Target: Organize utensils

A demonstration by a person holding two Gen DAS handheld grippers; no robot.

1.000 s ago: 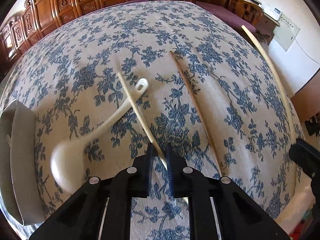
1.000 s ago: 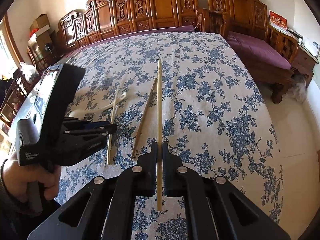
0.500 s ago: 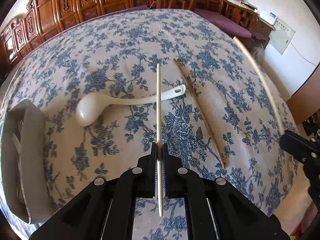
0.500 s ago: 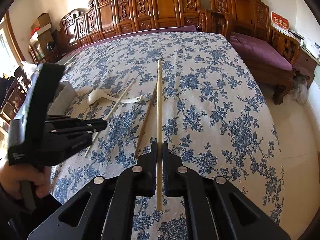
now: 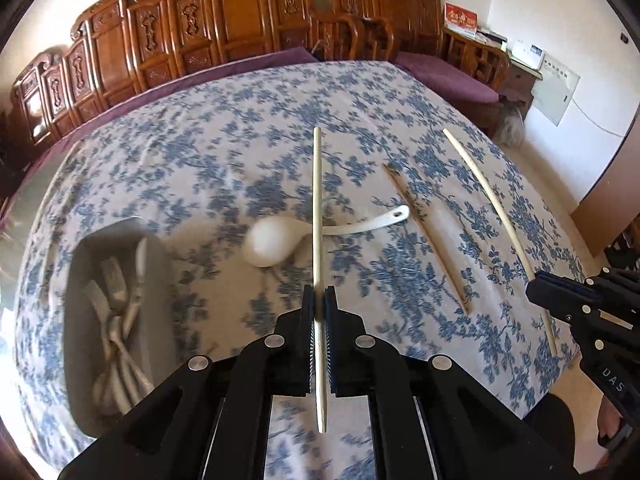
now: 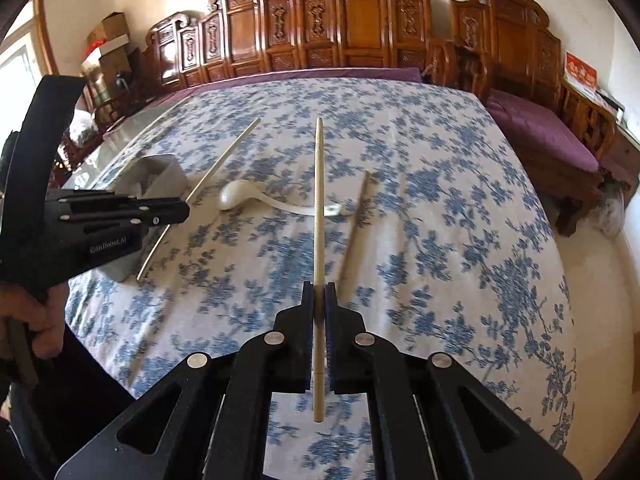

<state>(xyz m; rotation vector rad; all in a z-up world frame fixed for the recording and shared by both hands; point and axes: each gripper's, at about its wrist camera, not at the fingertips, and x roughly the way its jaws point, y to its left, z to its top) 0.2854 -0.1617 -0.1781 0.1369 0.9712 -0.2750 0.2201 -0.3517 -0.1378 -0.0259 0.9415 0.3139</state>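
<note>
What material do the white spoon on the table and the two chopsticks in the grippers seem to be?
The spoon looks like glazed ceramic, or perhaps melamine: smooth, glossy and white. The chopstick in the left gripper and the one in the right gripper look like pale bamboo or wood: matte and cream-tan.

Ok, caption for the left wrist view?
Left gripper shut on a pale chopstick, above a floral tablecloth with a white spoon and a grey utensil tray.

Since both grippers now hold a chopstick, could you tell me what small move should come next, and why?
Probably carry the left gripper with its chopstick over to the grey tray at its left and lower it in. The forks already lie there, while the spoon and a darker chopstick remain on the cloth.
</note>
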